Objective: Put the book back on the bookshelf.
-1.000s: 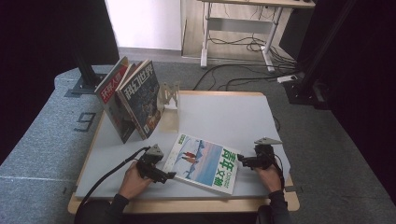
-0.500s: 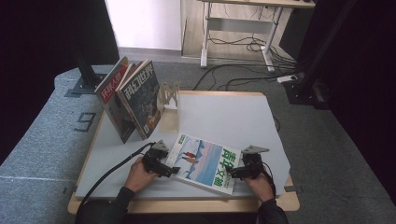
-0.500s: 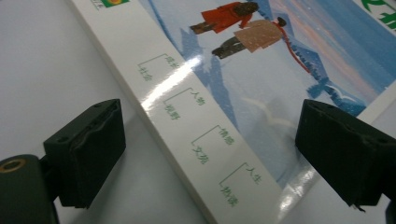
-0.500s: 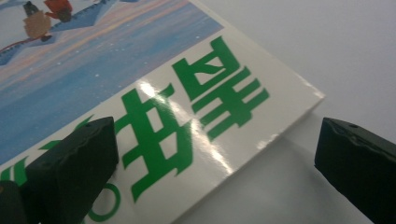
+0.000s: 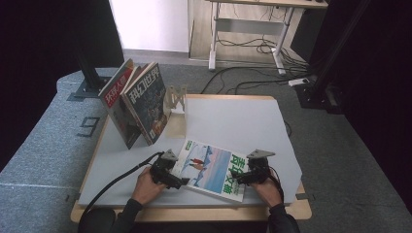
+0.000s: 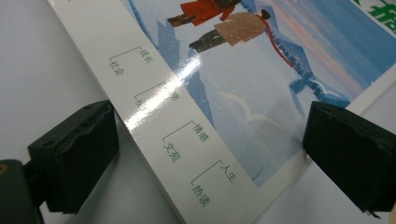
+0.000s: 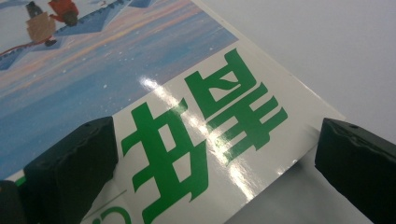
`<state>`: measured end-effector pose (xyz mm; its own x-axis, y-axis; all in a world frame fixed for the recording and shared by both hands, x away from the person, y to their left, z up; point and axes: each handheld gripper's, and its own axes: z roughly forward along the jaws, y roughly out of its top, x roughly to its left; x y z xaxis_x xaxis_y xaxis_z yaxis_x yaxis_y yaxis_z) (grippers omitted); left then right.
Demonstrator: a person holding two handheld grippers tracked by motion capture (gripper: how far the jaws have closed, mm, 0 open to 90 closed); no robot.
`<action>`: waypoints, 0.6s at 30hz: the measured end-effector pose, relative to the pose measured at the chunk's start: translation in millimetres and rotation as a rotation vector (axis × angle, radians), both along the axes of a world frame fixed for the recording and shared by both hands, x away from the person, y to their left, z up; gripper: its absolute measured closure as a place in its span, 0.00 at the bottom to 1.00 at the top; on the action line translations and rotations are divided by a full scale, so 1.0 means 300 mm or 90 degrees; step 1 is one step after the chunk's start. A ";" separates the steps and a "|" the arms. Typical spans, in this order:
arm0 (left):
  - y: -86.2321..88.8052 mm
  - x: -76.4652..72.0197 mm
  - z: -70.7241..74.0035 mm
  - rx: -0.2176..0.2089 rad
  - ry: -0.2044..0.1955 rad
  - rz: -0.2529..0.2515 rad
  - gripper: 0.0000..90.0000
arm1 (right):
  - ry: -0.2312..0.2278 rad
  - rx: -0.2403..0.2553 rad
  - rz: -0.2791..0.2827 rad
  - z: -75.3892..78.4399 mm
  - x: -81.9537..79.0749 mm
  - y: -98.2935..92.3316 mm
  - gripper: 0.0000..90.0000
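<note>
Since a second ago my right gripper (image 5: 241, 175) slid in to the magazine (image 5: 212, 168) lying at the table's (image 5: 243, 121) 6 o'clock, left gripper (image 5: 176, 175) opposite, both spread, jaws straddling its corners, presumably to lift it level.

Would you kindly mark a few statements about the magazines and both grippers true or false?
1. A magazine lies flat on the table. True.
2. The left gripper is clamped shut on nothing. False: its jaws stand open over the magazine's corner.
3. Two magazines stand against a rack. True.
4. The right gripper is over by the rack. False: it is at the flat magazine's right end, jaws open.
5. The flat magazine's cover shows a snowy scene. True.
</note>
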<state>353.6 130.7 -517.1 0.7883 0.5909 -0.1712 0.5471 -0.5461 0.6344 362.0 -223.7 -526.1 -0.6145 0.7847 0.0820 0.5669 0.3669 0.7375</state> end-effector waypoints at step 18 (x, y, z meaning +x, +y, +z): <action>0.005 -0.043 0.003 -0.013 -0.001 -0.004 0.04 | 0.025 0.017 -0.024 -0.004 0.021 0.002 0.00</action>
